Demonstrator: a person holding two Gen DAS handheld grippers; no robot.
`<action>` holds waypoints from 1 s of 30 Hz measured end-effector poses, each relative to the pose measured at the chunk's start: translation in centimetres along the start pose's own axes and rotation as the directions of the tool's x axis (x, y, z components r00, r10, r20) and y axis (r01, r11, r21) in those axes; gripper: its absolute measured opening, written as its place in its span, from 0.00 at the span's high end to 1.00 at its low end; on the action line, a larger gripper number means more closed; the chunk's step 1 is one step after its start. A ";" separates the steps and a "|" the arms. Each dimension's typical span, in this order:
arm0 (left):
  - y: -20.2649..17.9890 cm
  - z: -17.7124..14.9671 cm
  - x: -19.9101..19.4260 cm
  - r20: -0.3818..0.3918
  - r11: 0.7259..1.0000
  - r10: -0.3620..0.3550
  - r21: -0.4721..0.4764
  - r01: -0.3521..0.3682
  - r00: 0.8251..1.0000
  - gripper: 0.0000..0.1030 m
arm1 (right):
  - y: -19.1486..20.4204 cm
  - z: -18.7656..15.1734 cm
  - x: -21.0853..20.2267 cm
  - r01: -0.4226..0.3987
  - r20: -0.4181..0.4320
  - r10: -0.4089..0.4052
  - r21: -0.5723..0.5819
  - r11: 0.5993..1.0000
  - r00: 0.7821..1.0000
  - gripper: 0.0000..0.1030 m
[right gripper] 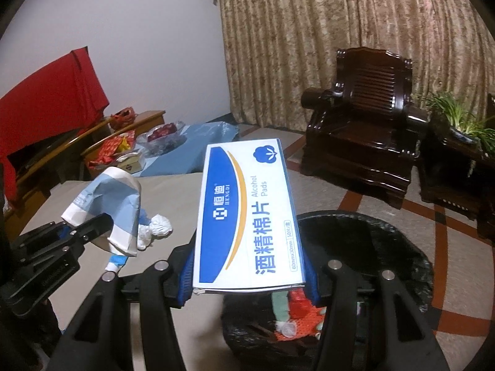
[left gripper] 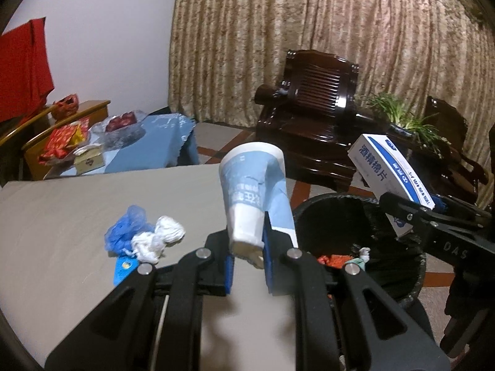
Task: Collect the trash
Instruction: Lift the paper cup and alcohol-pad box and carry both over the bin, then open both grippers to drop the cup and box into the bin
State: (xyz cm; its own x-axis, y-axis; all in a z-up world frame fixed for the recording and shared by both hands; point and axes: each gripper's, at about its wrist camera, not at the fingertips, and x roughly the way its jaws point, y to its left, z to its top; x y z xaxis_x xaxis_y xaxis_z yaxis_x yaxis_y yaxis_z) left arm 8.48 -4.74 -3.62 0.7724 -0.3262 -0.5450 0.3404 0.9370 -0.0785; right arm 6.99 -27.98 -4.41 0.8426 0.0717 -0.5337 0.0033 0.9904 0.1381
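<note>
While both grippers hang at the table edge, each has a load. Left gripper (left gripper: pixel 247 258): jaws nearly closed, pinching a crushed paper cup (left gripper: pixel 252 191) by its narrow base, wide mouth tilted up and away from the jaws. Ahead-left of those jaws on the grey table (left gripper: pixel 62 204): a blue plastic wad (left gripper: pixel 126 227) touching a white tissue clump (left gripper: pixel 159 238), with a blue card (left gripper: pixel 123 270) just below them. Right gripper (right gripper: pixel 249 281): jaws about half open, clamped on the sides of a white-and-blue alcohol pads box (right gripper: pixel 247 213), which sticks out forward, label up. Below and ahead-right of those jaws sits the black-lined trash bin (right gripper: pixel 411 262), red and green scraps already inside. Box overhangs the bin's near rim; cup sits left of the bin.
</note>
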 end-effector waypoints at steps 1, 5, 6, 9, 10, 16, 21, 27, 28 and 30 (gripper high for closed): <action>-0.4 0.2 0.0 0.004 1.000 -0.008 0.004 0.008 1.000 0.86 | -0.3 0.1 -0.2 0.006 0.004 -0.006 0.003 1.000 1.000 0.47; -2.1 0.7 -0.1 0.018 0.999 -0.039 0.025 0.039 0.999 0.86 | -1.5 0.3 -1.0 0.030 0.017 -0.030 0.006 1.000 0.999 0.47; -2.7 0.9 -0.1 0.023 0.998 -0.049 0.033 0.048 0.999 0.86 | -1.9 0.3 -1.3 0.037 0.021 -0.037 0.008 0.999 0.999 0.47; -4.0 1.3 -0.2 0.033 0.996 -0.074 0.051 0.072 0.997 0.86 | -3.0 0.5 -1.8 0.056 0.031 -0.057 0.016 0.998 0.998 0.47; -4.5 1.4 -0.2 0.036 0.995 -0.082 0.059 0.080 0.996 0.86 | -3.2 0.5 -2.0 0.063 0.034 -0.064 0.018 0.998 0.997 0.47; -7.0 1.8 0.1 0.040 0.989 -0.121 0.094 0.116 0.992 0.86 | -5.4 0.4 -2.8 0.106 0.044 -0.107 0.038 0.994 0.993 0.47; -8.7 1.7 0.6 0.036 0.983 -0.147 0.121 0.141 0.989 0.86 | -7.2 0.1 -3.0 0.139 0.041 -0.141 0.054 0.989 0.989 0.47; -10.1 1.1 1.8 0.020 0.977 -0.168 0.137 0.163 0.986 0.86 | -9.0 -0.7 -3.3 0.172 0.029 -0.175 0.073 0.982 0.984 0.47; -10.4 1.0 2.0 0.013 0.976 -0.172 0.140 0.169 0.985 0.86 | -9.3 -0.8 -3.3 0.178 0.025 -0.180 0.076 0.981 0.983 0.47; -10.9 0.7 2.5 0.006 0.974 -0.180 0.142 0.178 0.984 0.86 | -9.5 -1.3 -3.3 0.188 0.018 -0.190 0.081 0.979 0.982 0.47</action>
State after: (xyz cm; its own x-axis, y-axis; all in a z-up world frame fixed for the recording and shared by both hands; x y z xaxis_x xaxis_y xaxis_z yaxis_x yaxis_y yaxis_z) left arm 7.11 -15.84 -3.52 0.7017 -0.4908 -0.5164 0.5448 0.8368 -0.0550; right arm 3.51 -37.52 -5.02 0.8361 -0.1196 -0.5355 0.2047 0.9735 0.1022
